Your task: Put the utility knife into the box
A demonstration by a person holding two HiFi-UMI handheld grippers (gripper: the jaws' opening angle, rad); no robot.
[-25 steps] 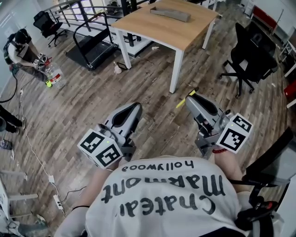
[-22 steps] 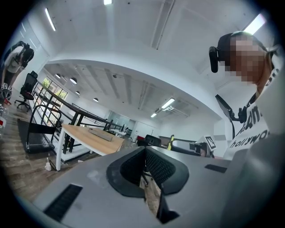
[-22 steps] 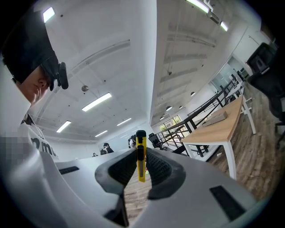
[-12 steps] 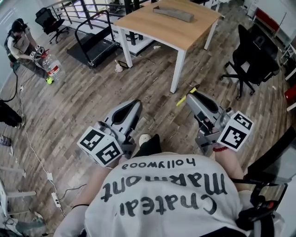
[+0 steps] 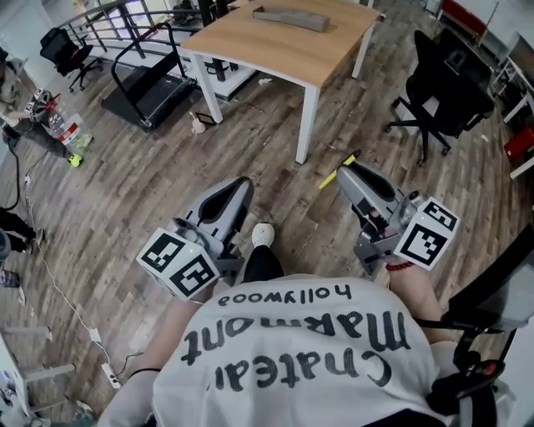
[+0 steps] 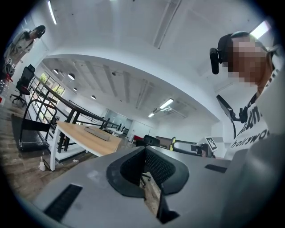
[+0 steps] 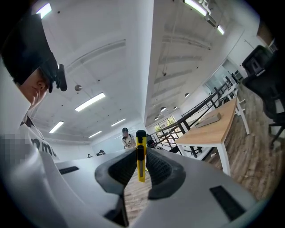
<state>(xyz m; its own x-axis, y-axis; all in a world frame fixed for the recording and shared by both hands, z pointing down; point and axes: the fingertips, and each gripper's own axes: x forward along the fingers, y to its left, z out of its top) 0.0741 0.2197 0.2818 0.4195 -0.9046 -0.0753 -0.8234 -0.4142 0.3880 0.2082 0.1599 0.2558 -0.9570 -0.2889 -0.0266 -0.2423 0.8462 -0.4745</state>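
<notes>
Right gripper [image 7: 141,153]: smooth grey moulded shell, black ribbed pads inside the jaws. The jaws pinch a utility knife [image 7: 141,162], a slim yellow plastic bar with a black slider and black tip. It stands upright between the pads and pokes out past the tips. In the head view the knife shows as a yellow sliver at the far end of this gripper, above the floor and well apart from the table.

Left gripper [image 6: 144,149]: same grey shell and ribbed black pads. The tips are pressed together with nothing held; floor planks show through the hollow behind them.

Box [image 5: 292,17]: long, low, grey, matte. It lies on the far part of the table [image 5: 267,54], which has a pale wood top and white square legs.

Floor [image 5: 125,192]: grey-brown wood planks. A stretch of it lies between the grippers and the table's near corner leg.

Around:
- A black office chair [image 5: 446,83] on castors stands right of the table.
- A black treadmill [image 5: 146,79] stands left of the table.
- A white shoe [image 5: 263,234] shows on the floor between the two grippers.
- A white cable [image 5: 50,258] trails along the left floor.
</notes>
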